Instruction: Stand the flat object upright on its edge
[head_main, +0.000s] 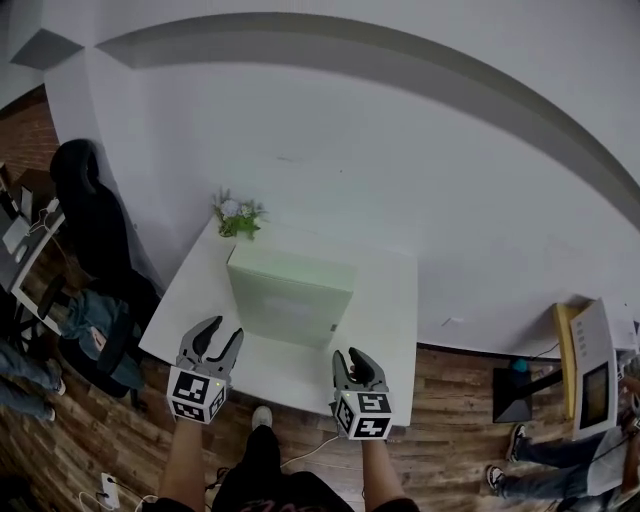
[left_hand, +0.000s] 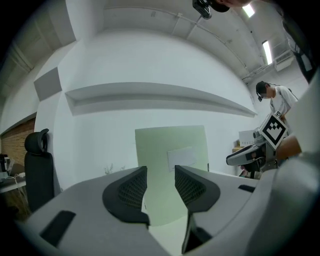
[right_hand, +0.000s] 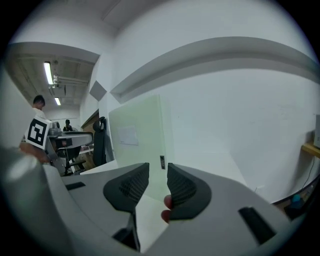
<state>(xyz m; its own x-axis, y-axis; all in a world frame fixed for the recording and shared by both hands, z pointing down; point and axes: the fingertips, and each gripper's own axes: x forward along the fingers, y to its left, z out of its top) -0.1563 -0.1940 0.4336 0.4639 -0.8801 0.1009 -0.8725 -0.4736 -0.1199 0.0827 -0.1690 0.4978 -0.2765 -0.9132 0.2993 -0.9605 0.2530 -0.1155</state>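
Standing on edge, unsupported: pale green box on desk. Left claw, right claw: both parted, empty, clear. Risk: a nudge could topple it.

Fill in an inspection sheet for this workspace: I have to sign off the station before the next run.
Surface: white table, bearing the box and a plant.
Job's things: pale green flat box stands upright on its edge at mid-table; neither gripper touches it.
Clutter: small plant at the table's back left corner.
Grippers: left gripper and right gripper hang by the table's front edge, jaws apart, nothing between them.
Cables: white cable on the floor by the person's feet; power strip at lower left.
Surroundings: white wall, wood floor, black chair at left, a person's legs at right.
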